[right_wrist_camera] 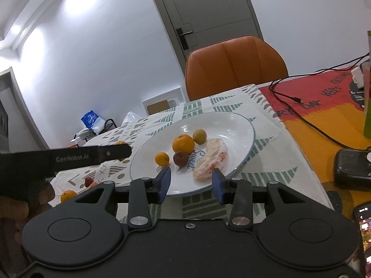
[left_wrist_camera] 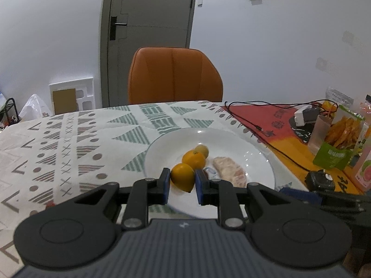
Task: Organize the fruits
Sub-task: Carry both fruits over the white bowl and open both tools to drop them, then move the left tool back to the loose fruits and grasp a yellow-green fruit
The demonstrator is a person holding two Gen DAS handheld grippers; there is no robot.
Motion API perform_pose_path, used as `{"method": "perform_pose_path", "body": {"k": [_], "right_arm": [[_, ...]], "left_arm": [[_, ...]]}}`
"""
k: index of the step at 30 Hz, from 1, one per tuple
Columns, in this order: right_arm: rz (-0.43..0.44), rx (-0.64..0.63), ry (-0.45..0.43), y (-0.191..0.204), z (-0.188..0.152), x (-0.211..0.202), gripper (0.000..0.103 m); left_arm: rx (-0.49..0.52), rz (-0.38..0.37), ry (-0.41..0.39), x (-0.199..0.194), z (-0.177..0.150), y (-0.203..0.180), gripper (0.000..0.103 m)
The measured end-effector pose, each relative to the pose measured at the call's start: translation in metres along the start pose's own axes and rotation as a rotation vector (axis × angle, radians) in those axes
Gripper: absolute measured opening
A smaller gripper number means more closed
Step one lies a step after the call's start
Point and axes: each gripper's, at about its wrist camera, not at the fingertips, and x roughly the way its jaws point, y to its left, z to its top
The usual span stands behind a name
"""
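Note:
A white plate (left_wrist_camera: 231,143) (right_wrist_camera: 231,129) on the patterned tablecloth holds an orange (left_wrist_camera: 193,159) (right_wrist_camera: 183,143), a small yellow-green fruit (left_wrist_camera: 201,150) (right_wrist_camera: 199,136), a peeled citrus segment (left_wrist_camera: 228,171) (right_wrist_camera: 211,159), a dark red fruit (right_wrist_camera: 180,158) and a small orange fruit (right_wrist_camera: 162,158). My left gripper (left_wrist_camera: 183,185) (right_wrist_camera: 128,150) is shut on another small orange fruit (left_wrist_camera: 183,177) by the plate's left rim. My right gripper (right_wrist_camera: 191,184) stands open over the near rim with nothing between its fingers.
Loose on the cloth to the left lie an orange fruit (right_wrist_camera: 68,195) and a red one (right_wrist_camera: 89,181). To the right are a black cable (right_wrist_camera: 308,120), a black device (right_wrist_camera: 352,169), a phone (right_wrist_camera: 364,231) and snack bags (left_wrist_camera: 336,143). An orange chair (left_wrist_camera: 174,76) stands behind the table.

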Motion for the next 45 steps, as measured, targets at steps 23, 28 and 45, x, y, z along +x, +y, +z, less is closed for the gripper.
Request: {"method": "perform_pose_path", "body": {"k": [23, 28, 45], "right_arm": [[0.003, 0.011, -0.017, 0.013, 0.000, -0.004, 0.089], [0.019, 0.000, -0.026, 0.026, 0.000, -0.004, 0.103], [0.065, -0.052, 0.029, 0.067, -0.007, 0.012, 0.103]], "left_arm": [[-0.066, 0.172, -0.055, -0.042, -0.002, 0.036, 0.080], [-0.087, 0.229, -0.083, -0.057, -0.003, 0.052, 0.087], [-0.171, 0.319, -0.078, -0.087, -0.021, 0.104, 0.092]]}}
